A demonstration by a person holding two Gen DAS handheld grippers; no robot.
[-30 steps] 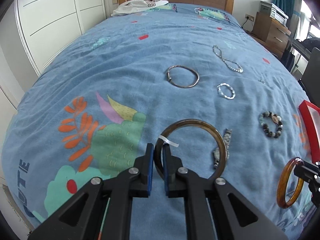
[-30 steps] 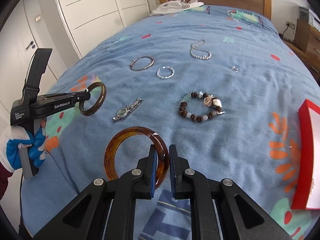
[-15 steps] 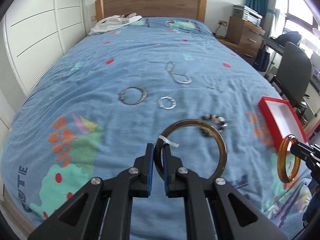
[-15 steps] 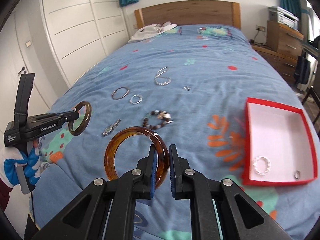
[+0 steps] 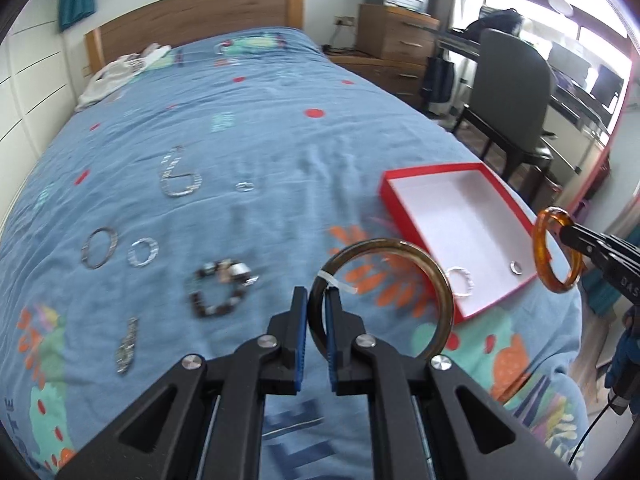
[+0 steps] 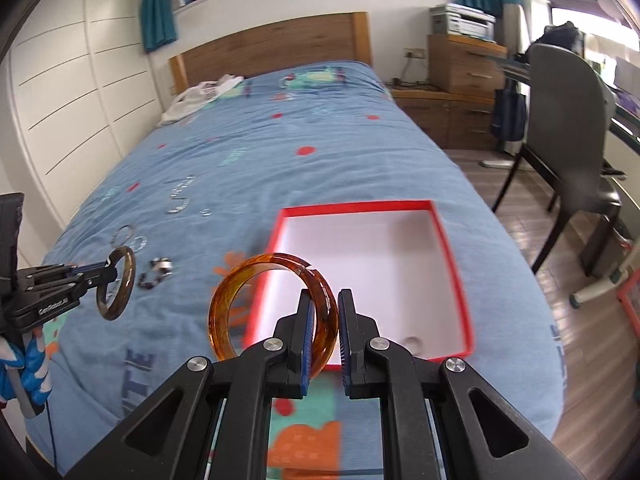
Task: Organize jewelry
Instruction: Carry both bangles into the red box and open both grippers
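My left gripper (image 5: 318, 300) is shut on a dark brown bangle (image 5: 400, 246) with a white tag, held above the blue bedspread. A red box (image 5: 432, 170) with a white inside lies just right of it and holds a small silver bracelet (image 5: 462, 280) and a ring (image 5: 516, 267). My right gripper (image 6: 324, 304) is shut on an amber bangle (image 6: 240, 280), which hangs over the near left corner of the red box (image 6: 360, 206). In the right wrist view the left gripper (image 6: 104, 270) and its dark bangle (image 6: 128, 276) show at far left.
Loose on the bed lie a beaded bracelet (image 5: 220, 290), a watch (image 5: 127, 344), a silver bangle (image 5: 99, 247), a silver bracelet (image 5: 143, 252), a chain (image 5: 178, 178) and a small ring (image 5: 245, 187). A chair (image 5: 508, 92) and a wooden nightstand (image 5: 396, 40) stand right of the bed.
Both grippers have swung right and risen, each still holding its bangle. The red box has come fully into view, and the loose jewellery has slid to the left.
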